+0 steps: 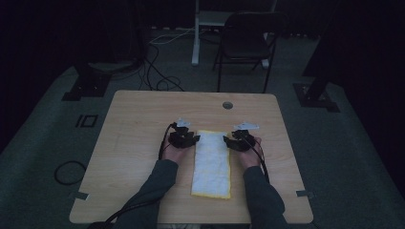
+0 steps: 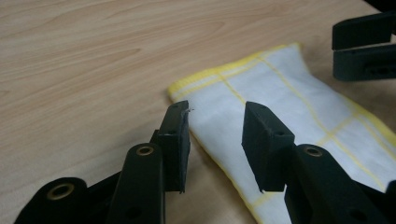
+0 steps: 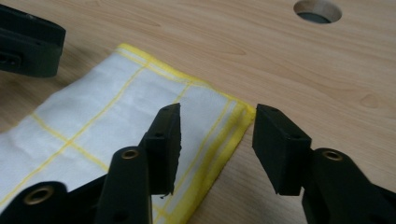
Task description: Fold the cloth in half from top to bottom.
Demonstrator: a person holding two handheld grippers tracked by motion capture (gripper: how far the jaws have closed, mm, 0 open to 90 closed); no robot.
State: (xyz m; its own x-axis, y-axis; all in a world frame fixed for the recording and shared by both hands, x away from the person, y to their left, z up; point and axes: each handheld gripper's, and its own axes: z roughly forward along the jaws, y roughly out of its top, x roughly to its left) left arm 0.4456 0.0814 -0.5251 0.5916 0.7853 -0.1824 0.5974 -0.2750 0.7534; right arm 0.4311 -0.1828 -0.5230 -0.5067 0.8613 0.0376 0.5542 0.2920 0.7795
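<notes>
While dark floor surrounds it, wooden table [image 1: 143, 124] bears cloth [image 1: 211, 164].

My high view is very dim and underexposed: the tabletop [image 1: 143, 124] shows as a muted tan patch, the floor and room beyond sink into near black, and fine detail is soft and grainy. Both gripper views are far brighter, with even, soft light and only faint shadows on the wood. In them, the black jaws nearest my lens look slightly soft, and the cloth [image 2: 280, 93] is crisp without glare.
</notes>
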